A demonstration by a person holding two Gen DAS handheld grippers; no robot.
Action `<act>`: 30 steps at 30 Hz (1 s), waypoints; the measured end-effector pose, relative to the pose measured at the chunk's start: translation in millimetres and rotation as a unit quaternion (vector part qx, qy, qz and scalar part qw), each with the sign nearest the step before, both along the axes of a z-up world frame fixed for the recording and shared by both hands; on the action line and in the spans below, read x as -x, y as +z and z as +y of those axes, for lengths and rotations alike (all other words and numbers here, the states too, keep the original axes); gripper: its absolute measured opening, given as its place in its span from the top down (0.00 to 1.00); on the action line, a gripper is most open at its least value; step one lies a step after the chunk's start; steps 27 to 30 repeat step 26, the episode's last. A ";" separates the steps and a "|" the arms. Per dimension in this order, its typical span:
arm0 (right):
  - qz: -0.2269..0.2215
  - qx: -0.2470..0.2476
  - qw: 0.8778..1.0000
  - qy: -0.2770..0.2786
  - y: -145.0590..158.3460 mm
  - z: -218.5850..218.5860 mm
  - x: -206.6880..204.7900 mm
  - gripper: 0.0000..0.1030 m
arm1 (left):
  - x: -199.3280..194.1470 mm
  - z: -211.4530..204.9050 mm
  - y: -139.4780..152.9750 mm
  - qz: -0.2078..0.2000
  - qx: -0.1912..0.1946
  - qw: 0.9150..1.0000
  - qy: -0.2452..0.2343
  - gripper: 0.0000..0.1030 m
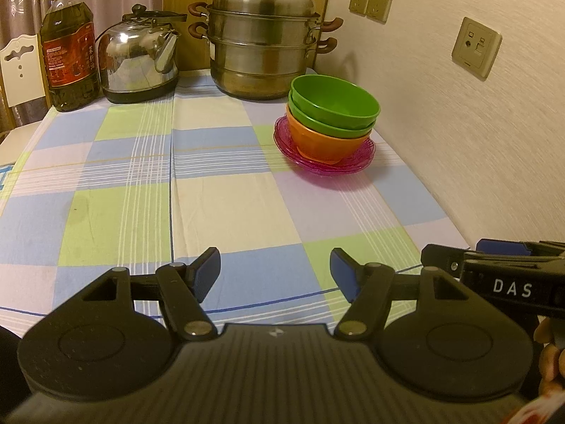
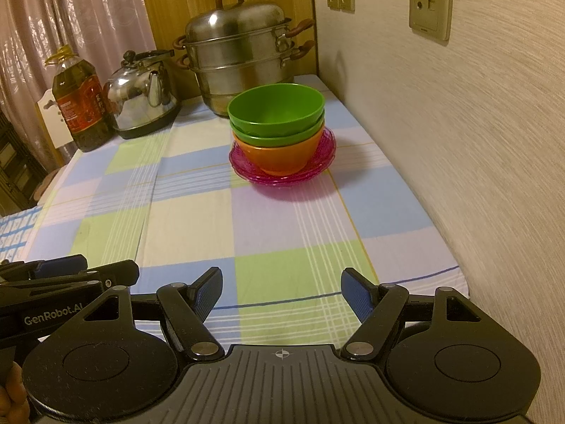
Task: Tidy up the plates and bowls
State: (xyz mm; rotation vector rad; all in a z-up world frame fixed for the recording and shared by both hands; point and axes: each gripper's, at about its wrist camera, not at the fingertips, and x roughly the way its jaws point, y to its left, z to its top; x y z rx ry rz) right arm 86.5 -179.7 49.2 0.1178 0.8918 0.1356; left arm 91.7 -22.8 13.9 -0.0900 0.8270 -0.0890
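Two green bowls [image 1: 335, 104] [image 2: 277, 113] are nested inside an orange bowl [image 1: 326, 145] [image 2: 282, 157]. That stack rests on pink see-through plates [image 1: 325, 162] [image 2: 282, 175] at the back right of the checked tablecloth [image 1: 212, 194] [image 2: 275, 219]. My left gripper [image 1: 275, 268] hangs open over the cloth's front edge, nothing between its blue pads. My right gripper [image 2: 280, 288] is open and empty too, held beside the left one, well short of the stack. Each view catches the other gripper at its edge [image 1: 494, 275] [image 2: 53, 282].
Along the back stand an oil bottle [image 1: 67, 53] [image 2: 81, 106], a steel kettle [image 1: 139, 60] [image 2: 143, 100] and a tiered steel steamer pot [image 1: 263, 39] [image 2: 240, 53]. A wall with sockets [image 1: 476, 47] [image 2: 430, 7] borders the table's right side. A white chair back [image 1: 19, 67] is at far left.
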 end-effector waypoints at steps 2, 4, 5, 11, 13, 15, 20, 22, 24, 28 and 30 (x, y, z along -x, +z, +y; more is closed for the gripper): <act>0.001 -0.001 1.000 0.000 -0.5 0.6 0.5 0.28 | 0.2 -0.1 0.1 0.000 0.000 1.000 0.000 0.36; 0.001 0.000 1.000 0.000 -0.3 1.4 0.8 0.28 | 0.2 -0.1 0.1 0.000 0.000 1.000 0.000 0.36; 0.000 0.000 1.000 0.000 -0.3 1.3 0.7 0.28 | 0.1 0.0 0.1 0.000 0.000 1.000 0.000 0.36; 0.001 -0.001 1.000 -0.001 -0.7 1.5 0.9 0.28 | -0.3 -0.1 -0.1 0.000 0.000 1.000 0.000 0.36; 0.001 0.000 1.000 -0.001 -0.6 1.3 0.8 0.28 | -0.3 -0.2 0.1 0.000 0.000 1.000 -0.001 0.36; 0.001 -0.001 1.000 -0.001 -0.6 1.2 0.7 0.28 | -0.6 0.2 0.4 0.000 0.000 1.000 -0.001 0.36; 0.000 -0.001 1.000 -0.001 -0.4 0.9 0.7 0.28 | -1.4 -0.2 0.6 -0.001 -0.002 1.000 -0.003 0.35; 0.000 -0.001 1.000 -0.001 -0.4 0.9 0.7 0.28 | -1.3 0.6 1.4 -0.005 0.001 1.000 0.000 0.34; 0.000 -0.001 1.000 -0.001 -0.4 0.8 0.7 0.28 | -1.2 0.7 2.2 -0.007 0.003 1.000 0.000 0.34; -0.001 0.000 1.000 -0.001 0.4 0.4 0.2 0.28 | -1.8 0.8 2.5 -0.009 0.002 1.000 -0.001 0.34; -0.001 0.000 1.000 -0.001 0.4 0.4 0.2 0.28 | -1.8 0.8 2.5 -0.009 0.002 1.000 -0.001 0.34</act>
